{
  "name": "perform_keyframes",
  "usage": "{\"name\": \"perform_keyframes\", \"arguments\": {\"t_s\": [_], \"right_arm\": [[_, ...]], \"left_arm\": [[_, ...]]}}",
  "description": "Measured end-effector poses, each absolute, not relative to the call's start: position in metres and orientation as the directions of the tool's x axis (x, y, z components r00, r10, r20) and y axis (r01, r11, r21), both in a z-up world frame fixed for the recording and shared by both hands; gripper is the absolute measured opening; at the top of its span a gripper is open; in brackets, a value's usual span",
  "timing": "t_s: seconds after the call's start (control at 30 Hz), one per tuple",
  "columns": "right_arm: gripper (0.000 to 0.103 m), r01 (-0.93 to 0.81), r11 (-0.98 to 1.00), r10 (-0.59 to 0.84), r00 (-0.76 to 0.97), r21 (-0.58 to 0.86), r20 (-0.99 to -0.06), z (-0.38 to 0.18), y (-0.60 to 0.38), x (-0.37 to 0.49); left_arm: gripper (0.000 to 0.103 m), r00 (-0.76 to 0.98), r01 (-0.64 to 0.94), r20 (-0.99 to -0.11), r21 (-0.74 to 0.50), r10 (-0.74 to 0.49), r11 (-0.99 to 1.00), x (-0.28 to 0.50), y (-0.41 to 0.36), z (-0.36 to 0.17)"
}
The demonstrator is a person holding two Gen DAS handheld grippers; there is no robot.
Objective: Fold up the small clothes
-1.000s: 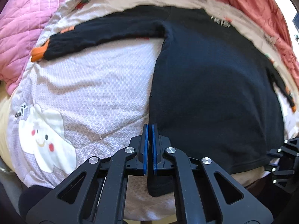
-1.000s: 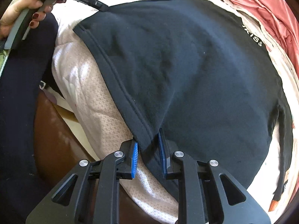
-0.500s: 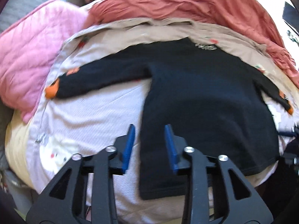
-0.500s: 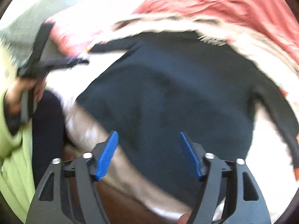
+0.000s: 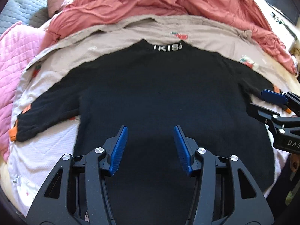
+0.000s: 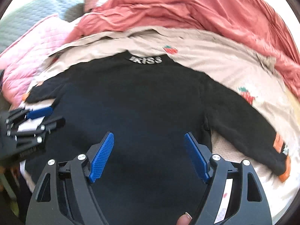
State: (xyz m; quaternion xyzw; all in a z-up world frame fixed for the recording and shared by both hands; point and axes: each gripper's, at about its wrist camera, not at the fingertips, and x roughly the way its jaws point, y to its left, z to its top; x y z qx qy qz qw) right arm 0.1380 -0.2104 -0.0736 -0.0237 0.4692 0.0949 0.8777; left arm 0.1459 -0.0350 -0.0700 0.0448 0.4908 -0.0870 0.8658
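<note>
A small black long-sleeved sweater (image 5: 153, 97) lies flat on a bed, collar with silver letters at the far side, both sleeves spread out with orange cuffs. It also shows in the right wrist view (image 6: 142, 108). My left gripper (image 5: 150, 146) is open and empty, held above the sweater's lower body. My right gripper (image 6: 149, 153) is open and empty above the lower body too. The right gripper shows at the right edge of the left wrist view (image 5: 275, 103), near the right sleeve. The left gripper shows blurred at the left edge of the right wrist view (image 6: 31, 120).
The sweater rests on a beige strawberry-print cloth (image 5: 206, 35) over a white quilt (image 5: 43, 150). A salmon-red blanket (image 5: 168, 1) is heaped behind. A pink quilted blanket (image 5: 13, 56) lies at the left, a grey one (image 5: 24, 5) at the far left.
Both grippers let go of the sweater's hem corners, opened wide and drew back and up. The whole sweater now shows flat, centred in both views.
</note>
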Motion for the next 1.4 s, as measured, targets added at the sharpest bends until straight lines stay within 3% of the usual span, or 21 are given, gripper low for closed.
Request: {"name": "perform_keyframes", "arguments": {"t_s": [0.3, 0.37, 0.53, 0.57, 0.63, 0.7, 0.8, 0.93, 1.17, 1.4], "right_arm": [[0.076, -0.137, 0.990, 0.085, 0.441, 0.026, -0.893, -0.136, -0.228, 0.148], [0.081, -0.113, 0.992, 0.090, 0.411, 0.047, -0.907, -0.149, -0.237, 0.152], [0.081, -0.099, 0.992, 0.110, 0.457, 0.072, -0.883, -0.134, -0.241, 0.150], [0.082, -0.105, 0.992, 0.106, 0.483, 0.062, -0.869, -0.127, -0.240, 0.148], [0.085, -0.099, 0.994, 0.092, 0.531, 0.046, -0.842, -0.112, -0.242, 0.147], [0.088, -0.087, 0.995, 0.093, 0.566, 0.053, -0.819, -0.100, -0.246, 0.145], [0.094, -0.069, 0.996, 0.082, 0.617, 0.050, -0.783, -0.084, -0.252, 0.146], [0.096, -0.030, 0.999, 0.053, 0.675, 0.044, -0.736, -0.065, -0.270, 0.141], [0.098, 0.114, 0.991, -0.040, 0.722, 0.062, -0.690, -0.049, -0.327, 0.140], [0.098, 0.378, 0.919, -0.198, 0.691, 0.114, -0.695, -0.045, -0.423, 0.134]], "left_arm": [[0.047, 0.444, 0.161, -0.895, 0.031, -0.044, 0.986, 0.161, -0.041, -0.129], [0.049, 0.453, 0.152, -0.890, 0.031, -0.042, 0.988, 0.160, -0.040, -0.135], [0.050, 0.473, 0.146, -0.880, 0.037, -0.037, 0.989, 0.154, -0.041, -0.121], [0.053, 0.478, 0.147, -0.877, 0.030, -0.045, 0.989, 0.153, -0.040, -0.115], [0.068, 0.496, 0.150, -0.866, 0.023, -0.055, 0.988, 0.152, -0.040, -0.101], [0.072, 0.519, 0.146, -0.853, 0.035, -0.047, 0.989, 0.149, -0.042, -0.086], [0.087, 0.533, 0.144, -0.845, 0.034, -0.049, 0.989, 0.150, -0.047, -0.071], [0.094, 0.546, 0.156, -0.835, 0.027, -0.063, 0.987, 0.152, -0.061, -0.056], [0.094, 0.555, 0.204, -0.828, 0.039, -0.082, 0.978, 0.162, -0.098, -0.044], [0.094, 0.558, 0.248, -0.818, 0.006, -0.138, 0.969, 0.180, -0.134, -0.042]]}}
